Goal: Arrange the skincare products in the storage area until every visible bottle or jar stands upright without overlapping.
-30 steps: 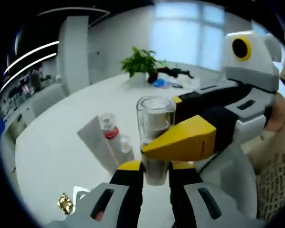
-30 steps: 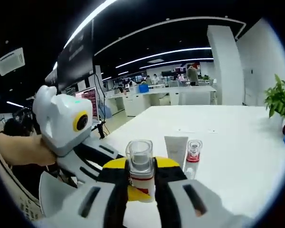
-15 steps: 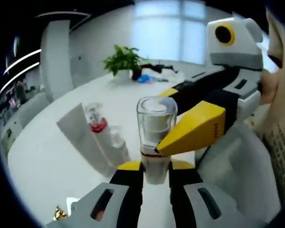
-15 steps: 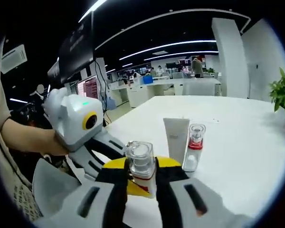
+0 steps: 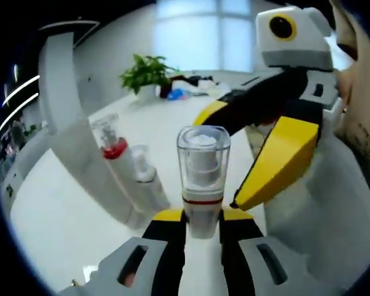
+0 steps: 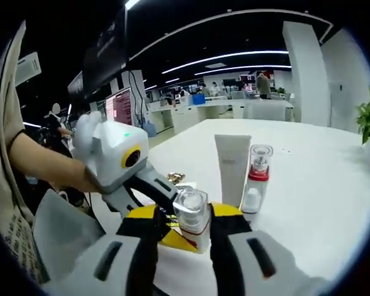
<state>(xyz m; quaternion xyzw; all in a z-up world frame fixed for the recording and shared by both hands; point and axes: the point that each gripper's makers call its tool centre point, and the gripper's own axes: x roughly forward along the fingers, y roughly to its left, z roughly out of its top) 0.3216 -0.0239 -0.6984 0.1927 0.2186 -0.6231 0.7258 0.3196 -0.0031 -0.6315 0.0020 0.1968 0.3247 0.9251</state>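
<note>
A small skincare bottle with a clear square plastic cap, a white pump inside and a red band below it [image 5: 202, 179] stands upright between the black, yellow-tipped jaws of the left gripper [image 5: 201, 219], which close narrowly on its lower body. In the right gripper view the same bottle [image 6: 192, 217] sits tilted a little between the jaws of the right gripper [image 6: 184, 231]; whether those jaws press on it or merely flank it cannot be told. In the left gripper view, the right gripper's white body and yellow jaws [image 5: 277, 132] spread apart to the right of the bottle.

Just beyond the bottle, a tall white squeeze tube with a flat crimped top [image 6: 232, 168] stands upright. Beside it, touching or nearly so, is a slim clear pump bottle with a red collar [image 6: 257, 172], and a smaller clear-capped white bottle [image 6: 251, 200] stands in front of that. In the left gripper view these three lean together to the left of the held bottle, with a gap between.

All rest on a smooth, glossy white table [image 6: 320, 197], with wide bare room to the right. A small gold crinkled wrapper [image 6: 174, 178] lies near the left gripper's white housing [image 6: 117, 157], held by a person's hand. A green potted plant [image 5: 145, 73] stands at the far edge before bright windows. Behind is an open office with ceiling light strips and desks.
</note>
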